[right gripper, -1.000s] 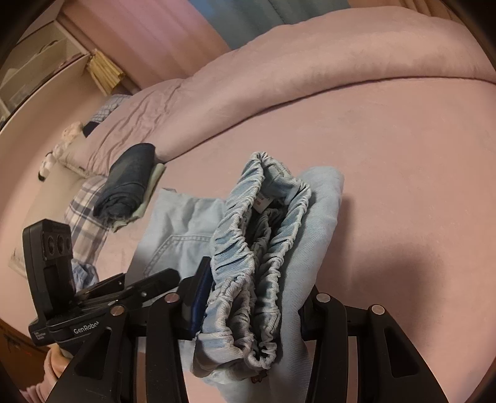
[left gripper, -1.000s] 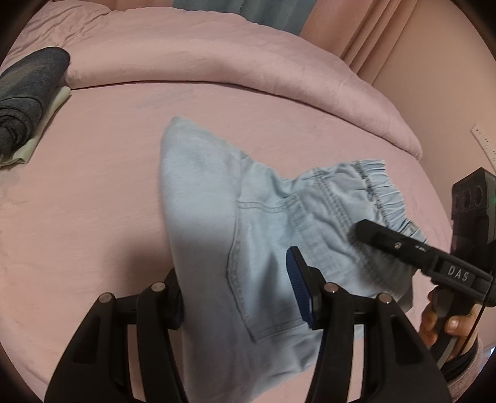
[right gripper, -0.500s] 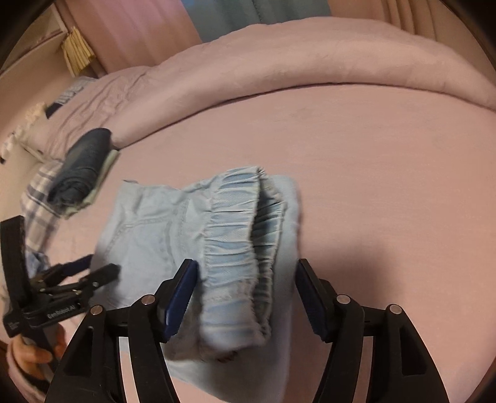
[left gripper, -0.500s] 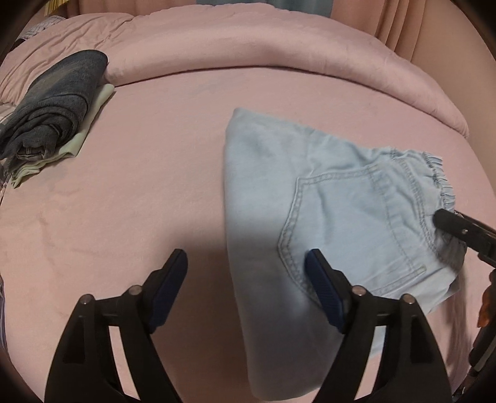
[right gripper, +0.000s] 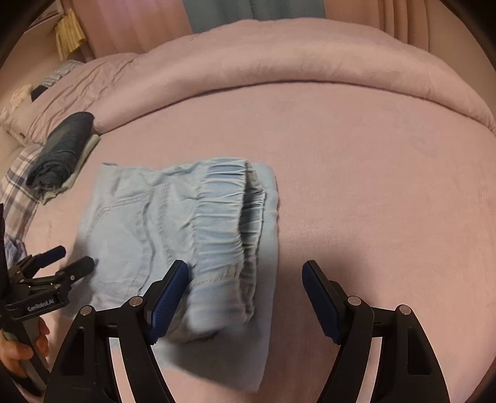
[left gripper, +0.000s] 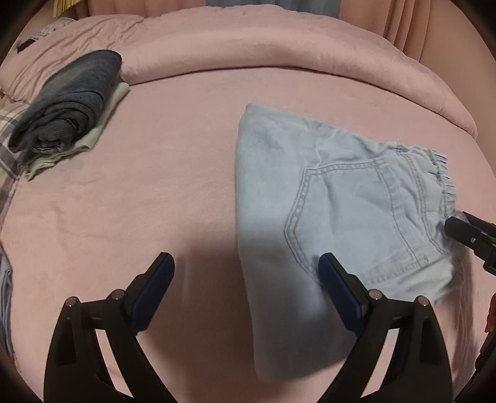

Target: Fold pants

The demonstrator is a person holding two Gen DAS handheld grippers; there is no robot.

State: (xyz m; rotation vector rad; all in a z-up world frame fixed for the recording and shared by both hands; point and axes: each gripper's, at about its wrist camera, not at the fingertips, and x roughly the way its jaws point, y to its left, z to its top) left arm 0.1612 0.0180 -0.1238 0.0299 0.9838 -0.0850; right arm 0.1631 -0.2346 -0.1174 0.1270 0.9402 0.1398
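Left wrist view: the left gripper [left gripper: 246, 282] hangs over a pink bed [left gripper: 161, 161], jaws opening, gripping nothing. The folded light-blue pants [left gripper: 334, 210] lie flat to its right; a dark folded garment [left gripper: 68, 102] sits far left.

Right wrist view: the right gripper [right gripper: 245, 297] has its jaws opening, the pants' waistband [right gripper: 223, 223] lying loose between them. Pink curtains [right gripper: 130, 24] hang behind the rolled duvet [right gripper: 279, 59].

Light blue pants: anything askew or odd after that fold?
Slightly. The light blue pants lie folded on the pink bedsheet, but the elastic waistband bunches up in a raised ridge and one layer juts out beyond it. Both the left gripper and right gripper are opening, clamping nothing.
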